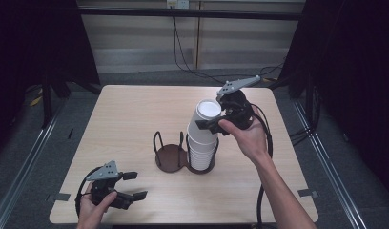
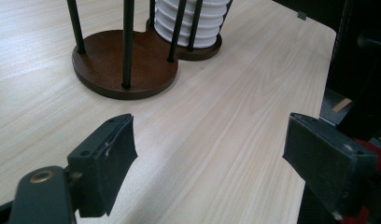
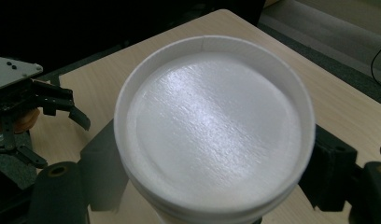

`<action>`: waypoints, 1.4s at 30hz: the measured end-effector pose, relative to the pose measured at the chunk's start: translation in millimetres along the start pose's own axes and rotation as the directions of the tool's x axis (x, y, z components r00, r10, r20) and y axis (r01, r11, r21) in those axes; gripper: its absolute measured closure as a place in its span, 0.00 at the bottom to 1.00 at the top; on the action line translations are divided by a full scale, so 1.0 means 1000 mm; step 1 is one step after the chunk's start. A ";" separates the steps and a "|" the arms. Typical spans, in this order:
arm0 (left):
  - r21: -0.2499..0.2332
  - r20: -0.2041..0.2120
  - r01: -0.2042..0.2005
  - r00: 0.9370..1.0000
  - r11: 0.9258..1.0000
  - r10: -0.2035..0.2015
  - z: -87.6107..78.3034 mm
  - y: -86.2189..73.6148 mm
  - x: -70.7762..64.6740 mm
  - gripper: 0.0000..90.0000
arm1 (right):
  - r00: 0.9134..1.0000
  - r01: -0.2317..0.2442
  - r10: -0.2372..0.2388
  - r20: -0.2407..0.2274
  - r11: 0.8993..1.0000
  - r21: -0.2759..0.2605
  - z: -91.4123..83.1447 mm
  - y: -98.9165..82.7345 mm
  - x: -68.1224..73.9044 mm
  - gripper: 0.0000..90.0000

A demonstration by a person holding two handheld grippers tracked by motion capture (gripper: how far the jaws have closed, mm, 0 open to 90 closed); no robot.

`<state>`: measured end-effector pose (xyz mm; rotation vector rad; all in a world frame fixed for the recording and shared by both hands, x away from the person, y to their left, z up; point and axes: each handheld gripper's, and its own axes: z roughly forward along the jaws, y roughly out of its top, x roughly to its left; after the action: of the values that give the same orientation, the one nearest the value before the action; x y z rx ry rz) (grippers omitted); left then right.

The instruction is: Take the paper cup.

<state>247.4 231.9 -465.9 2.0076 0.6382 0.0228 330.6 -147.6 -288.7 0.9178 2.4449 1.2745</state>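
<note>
Top cup in our right gripper (image 1: 215,125)

The cup stack (image 1: 202,138) stands straight up in the holder (image 1: 171,157) (upside down); our right jaws hug its top cup (image 3: 212,126). Our left gripper (image 1: 131,185) waits open, well apart.

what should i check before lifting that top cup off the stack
1. Right tool straddles the top cup: ok, jaws on either side, near its upturned base.
2. Pads firmly pressing the cup: cannot tell.
3. Only one cup in the grip: cannot tell, the rims below sit close.
4. Rest of the stack seated in the holder: ok, inside the posts.
5. Stack upright: not ok, its upper part leans.
6. Left tool out of the way: ok, open, near the table's front edge.
</note>
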 end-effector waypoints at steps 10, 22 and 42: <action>-0.004 0.007 0.010 1.000 1.000 -0.010 0.000 -0.001 0.000 0.19 | 1.000 -0.006 0.006 0.003 0.999 -0.046 -0.006 -0.001 0.001 0.25; 0.004 0.008 0.009 1.000 1.000 -0.009 0.000 -0.001 0.000 0.19 | 1.000 -0.028 0.027 -0.006 0.990 -0.138 -0.015 -0.007 0.001 0.25; -0.007 -0.004 0.027 1.000 1.000 -0.027 0.002 -0.001 0.004 0.19 | 0.999 -0.039 0.037 -0.012 0.974 -0.223 -0.030 -0.015 0.002 0.25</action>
<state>250.9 232.4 -468.3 1.9925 0.6664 0.0131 308.9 -172.6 -283.0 0.9034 2.2404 1.5304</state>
